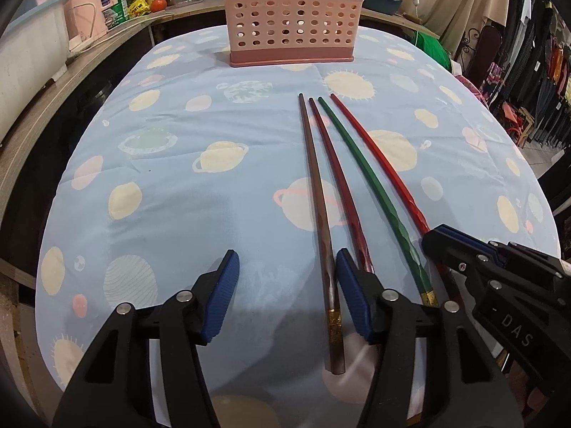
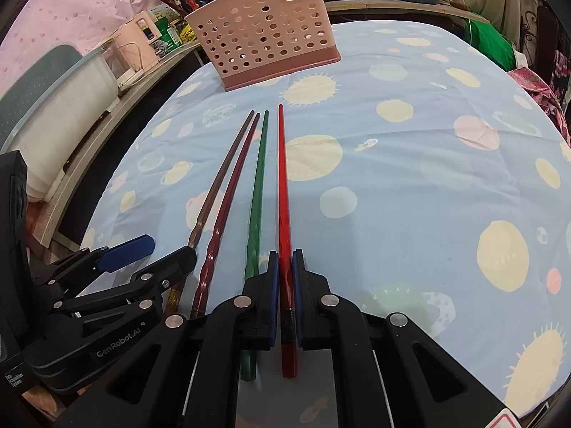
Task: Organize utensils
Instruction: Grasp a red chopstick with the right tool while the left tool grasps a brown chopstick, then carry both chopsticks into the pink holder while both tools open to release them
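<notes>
Several chopsticks lie side by side on the blue planet-print cloth: brown, dark red, green and bright red. A pink perforated utensil holder stands at the table's far end. My left gripper is open, low over the cloth, and the brown chopstick's thick end lies between its fingers near the right pad. My right gripper is shut on the bright red chopstick near its thick end; its tip still points at the holder.
A wooden shelf runs along the left with a white tub, pink box and bottles. Clothes hang at the far right. The right gripper's body shows beside my left one. A green cloth lies beyond the table.
</notes>
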Demonstrator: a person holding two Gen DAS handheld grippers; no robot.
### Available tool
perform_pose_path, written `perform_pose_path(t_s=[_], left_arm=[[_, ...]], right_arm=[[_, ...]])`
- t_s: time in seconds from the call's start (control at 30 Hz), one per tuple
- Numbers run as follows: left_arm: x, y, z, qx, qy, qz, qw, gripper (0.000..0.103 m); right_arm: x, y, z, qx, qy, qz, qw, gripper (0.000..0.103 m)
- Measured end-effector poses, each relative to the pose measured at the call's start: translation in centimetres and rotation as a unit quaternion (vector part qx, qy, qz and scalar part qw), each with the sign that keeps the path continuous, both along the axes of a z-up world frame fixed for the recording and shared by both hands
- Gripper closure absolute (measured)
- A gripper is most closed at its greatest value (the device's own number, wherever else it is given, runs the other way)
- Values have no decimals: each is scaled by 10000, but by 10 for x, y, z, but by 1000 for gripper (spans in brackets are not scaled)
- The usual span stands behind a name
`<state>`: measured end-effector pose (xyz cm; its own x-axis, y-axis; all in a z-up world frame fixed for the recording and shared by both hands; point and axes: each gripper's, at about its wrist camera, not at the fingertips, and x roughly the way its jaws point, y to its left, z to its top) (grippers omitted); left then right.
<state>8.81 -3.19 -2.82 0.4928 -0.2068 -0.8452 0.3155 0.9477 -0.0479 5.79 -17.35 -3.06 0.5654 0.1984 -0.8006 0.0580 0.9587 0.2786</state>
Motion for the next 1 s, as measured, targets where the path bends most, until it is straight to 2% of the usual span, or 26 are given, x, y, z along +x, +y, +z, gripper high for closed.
perform_pose_path(t_s=[0.2,0.27,0.33,0.63,1.0], left_arm=[[-5,-4,1,12,-47,-144,9999,73],[-5,-5,1,-18,-44,-189,9998,87],[-5,-6,1,-59,-22,-222,9997,96],[-3,-3,6,-213,56,-196,9996,96],[7,6,38,-588,-39,-25,9983,96]], right_arm=[[0,0,0,1,0,1,10000,96],[0,0,0,4,1,0,10000,96],[0,0,0,1,1,4,10000,96],[-1,-4,4,10,-63,-68,10000,96],[3,-21,34,183,-417,-273,9986,96]])
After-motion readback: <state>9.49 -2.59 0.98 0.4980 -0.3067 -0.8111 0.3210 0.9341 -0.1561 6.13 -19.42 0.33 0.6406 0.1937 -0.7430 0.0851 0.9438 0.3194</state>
